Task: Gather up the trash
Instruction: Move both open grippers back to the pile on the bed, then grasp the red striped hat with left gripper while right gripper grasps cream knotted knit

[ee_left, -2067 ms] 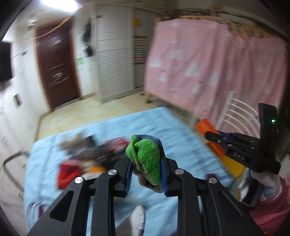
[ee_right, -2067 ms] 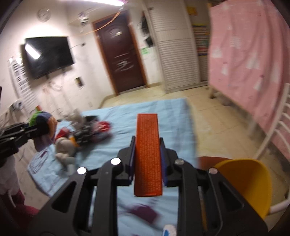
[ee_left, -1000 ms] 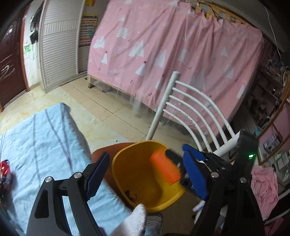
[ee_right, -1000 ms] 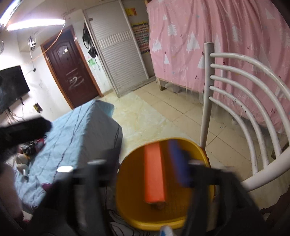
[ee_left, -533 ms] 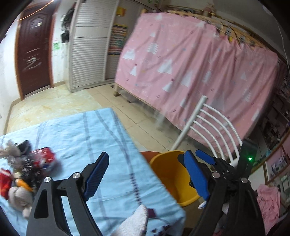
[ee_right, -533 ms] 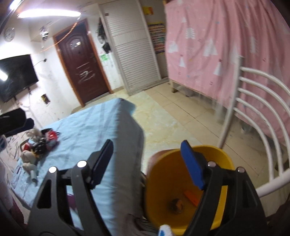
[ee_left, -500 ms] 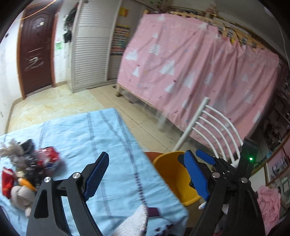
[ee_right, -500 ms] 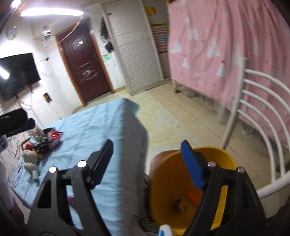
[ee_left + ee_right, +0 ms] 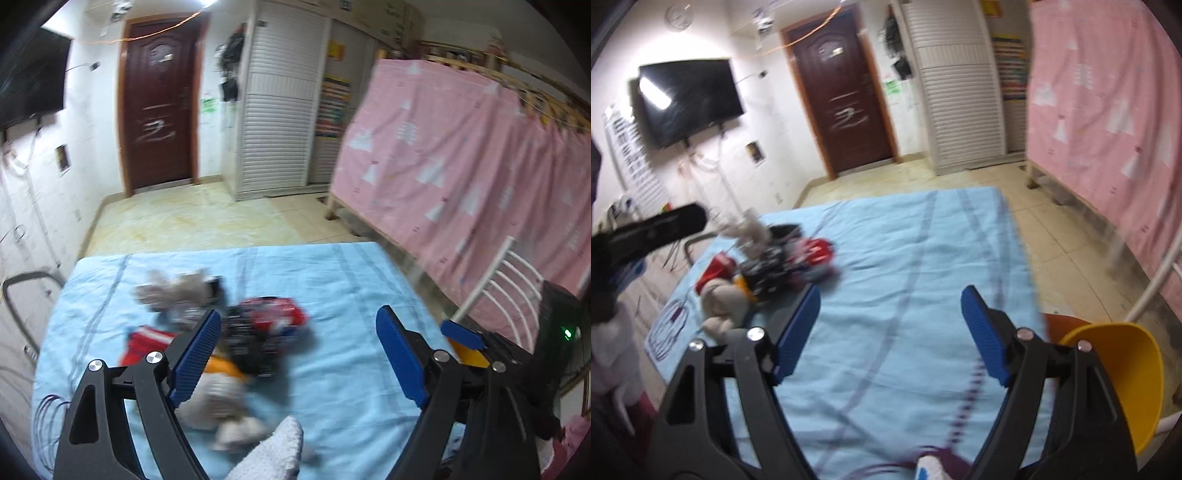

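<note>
A pile of trash (image 9: 236, 332) lies on the light blue tablecloth (image 9: 332, 280): a red packet (image 9: 275, 317), a red and white wrapper (image 9: 146, 341), a black wrapper and beige crumpled pieces. The pile also shows in the right wrist view (image 9: 772, 266), at the table's left. My left gripper (image 9: 299, 358) is open and empty, above the table just right of the pile. My right gripper (image 9: 890, 332) is open and empty over the table's bare middle. The yellow bin (image 9: 1126, 373) stands off the table's right edge.
A white chair (image 9: 509, 291) stands right of the table, by the pink curtain (image 9: 461, 177). A brown door (image 9: 846, 96) and a white slatted cabinet (image 9: 960, 85) are at the back. A TV (image 9: 687, 99) hangs on the left wall.
Both grippers have let their pieces go into the yellow bin and swung left from the bin back over the table, toward the pile. Both stay open and empty.
</note>
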A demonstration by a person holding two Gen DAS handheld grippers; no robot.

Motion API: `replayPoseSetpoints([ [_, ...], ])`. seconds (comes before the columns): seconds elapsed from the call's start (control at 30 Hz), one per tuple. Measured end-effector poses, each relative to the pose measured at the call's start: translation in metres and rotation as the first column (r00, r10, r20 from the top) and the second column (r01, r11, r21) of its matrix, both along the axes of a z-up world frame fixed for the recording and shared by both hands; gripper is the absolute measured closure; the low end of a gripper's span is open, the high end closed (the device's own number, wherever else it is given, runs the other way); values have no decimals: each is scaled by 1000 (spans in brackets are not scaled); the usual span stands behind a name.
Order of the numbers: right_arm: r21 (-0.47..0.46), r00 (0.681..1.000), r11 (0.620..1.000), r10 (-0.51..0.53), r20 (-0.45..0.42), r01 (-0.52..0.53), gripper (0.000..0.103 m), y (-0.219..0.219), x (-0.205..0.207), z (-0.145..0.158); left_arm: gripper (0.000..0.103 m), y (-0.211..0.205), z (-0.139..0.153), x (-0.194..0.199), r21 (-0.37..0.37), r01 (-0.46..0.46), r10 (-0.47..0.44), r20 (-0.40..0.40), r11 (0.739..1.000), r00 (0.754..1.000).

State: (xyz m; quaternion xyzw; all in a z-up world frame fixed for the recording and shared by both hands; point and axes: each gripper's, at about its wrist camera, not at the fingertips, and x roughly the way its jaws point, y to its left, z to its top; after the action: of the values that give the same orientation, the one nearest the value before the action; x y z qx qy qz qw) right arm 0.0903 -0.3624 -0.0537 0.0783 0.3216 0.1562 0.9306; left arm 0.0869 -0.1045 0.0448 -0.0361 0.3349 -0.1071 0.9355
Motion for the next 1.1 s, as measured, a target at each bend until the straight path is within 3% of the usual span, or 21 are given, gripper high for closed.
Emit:
replayPoseSetpoints([
  [0.33, -53, 981, 980, 189, -31, -191, 25, 78, 4, -1, 22, 106, -35, 26, -81, -176, 167, -110, 981, 980],
  [0.5, -74, 970, 968, 237, -43, -240, 20, 107, 8, 0, 21, 123, -49, 32, -97, -168, 153, -142, 981, 978],
  [0.8, -108, 958, 952, 282, -54, -286, 20, 128, 8, -2, 23, 118, -85, 42, -107, -107, 82, -218, 988, 973],
  [0.83, -114, 957, 950, 285, -51, -289, 20, 132, 8, -1, 25, 119, -87, 42, -113, -107, 80, -221, 988, 972],
  [0.9, -123, 955, 947, 292, -46, -296, 20, 137, 6, -1, 49, 120, -93, 43, -138, -98, 63, -239, 986, 969],
  [0.93, -128, 953, 944, 300, -43, -304, 20, 140, 5, 0, 54, 122, -96, 43, -151, -100, 60, -250, 984, 966],
  [1.0, -134, 950, 940, 311, -38, -314, 20, 143, 5, 2, 80, 127, -99, 44, -161, -100, 57, -255, 982, 965],
  [1.1, -145, 942, 931, 335, -21, -334, 17, 151, 2, 4, 89, 139, -98, 39, -219, -124, 68, -249, 968, 966],
])
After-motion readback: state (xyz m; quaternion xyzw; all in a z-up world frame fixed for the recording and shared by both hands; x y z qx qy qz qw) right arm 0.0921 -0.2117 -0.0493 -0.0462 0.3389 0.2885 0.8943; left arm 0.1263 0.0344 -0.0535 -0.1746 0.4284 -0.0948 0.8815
